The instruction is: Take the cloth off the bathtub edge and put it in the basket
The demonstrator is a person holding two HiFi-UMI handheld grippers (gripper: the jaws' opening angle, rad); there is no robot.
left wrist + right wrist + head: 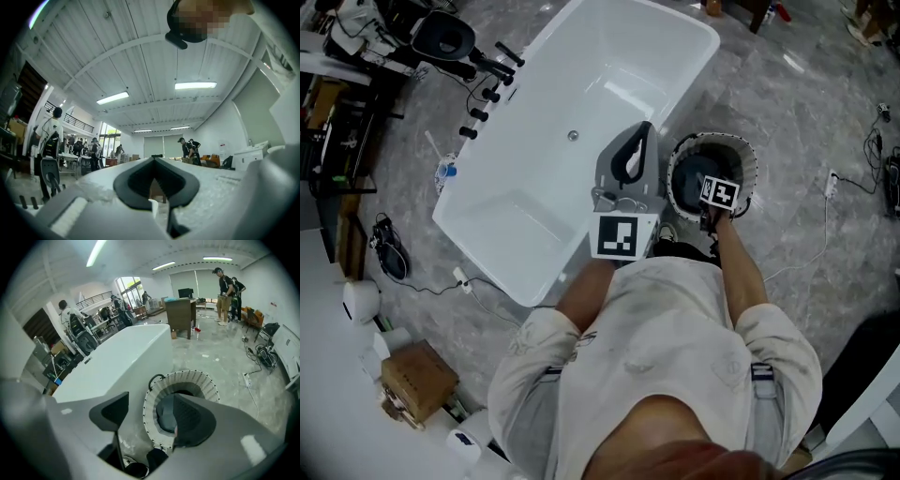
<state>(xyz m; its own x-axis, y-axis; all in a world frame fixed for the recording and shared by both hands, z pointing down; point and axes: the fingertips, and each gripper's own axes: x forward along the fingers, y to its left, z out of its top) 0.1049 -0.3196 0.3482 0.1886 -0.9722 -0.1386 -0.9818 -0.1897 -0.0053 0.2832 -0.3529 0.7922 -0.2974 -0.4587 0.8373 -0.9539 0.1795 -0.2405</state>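
Since the cloth [167, 416] already lies in the basket [206, 383] beneath our right gripper [150, 401], its jaws half apart and empty, and our left gripper [153, 160] is closed on nothing, we judge only lifting clear remains.

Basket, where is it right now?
In the head view, the basket stands on the floor at the right, close beside the white bathtub's long side, below the right gripper.
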